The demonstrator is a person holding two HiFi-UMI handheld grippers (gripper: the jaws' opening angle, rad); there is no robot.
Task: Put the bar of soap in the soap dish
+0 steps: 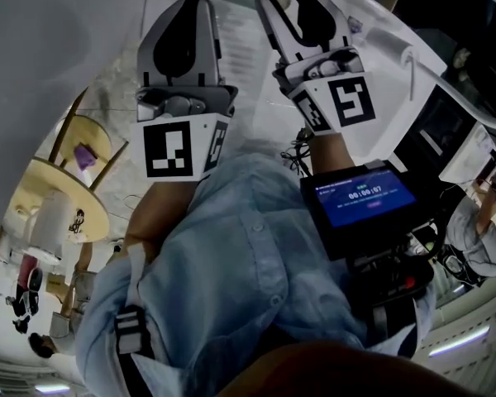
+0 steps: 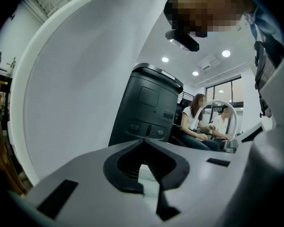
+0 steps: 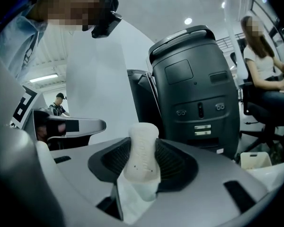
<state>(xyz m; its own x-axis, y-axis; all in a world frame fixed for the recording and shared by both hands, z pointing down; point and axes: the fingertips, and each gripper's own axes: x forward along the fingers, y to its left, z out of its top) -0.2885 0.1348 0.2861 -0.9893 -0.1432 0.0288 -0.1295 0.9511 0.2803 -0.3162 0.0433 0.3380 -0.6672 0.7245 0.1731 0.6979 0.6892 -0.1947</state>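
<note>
White table (image 1: 401, 52), curved rim, top right of head view; a printed sheet (image 1: 241, 44) lies flat on it, text too small to read. Far left: round pale-yellow tabletop (image 1: 41, 184) on wood legs, w/ a white upright item (image 1: 54, 220) on it and a small purple thing (image 1: 84, 155) just beyond; can't tell which level the purple thing sits on. Right gripper view: pale floor (image 3: 249, 126) carries a big dark-grey unit (image 3: 194, 93) and a small pale bin (image 3: 255, 160) near the unit's base, on its right side.
</note>
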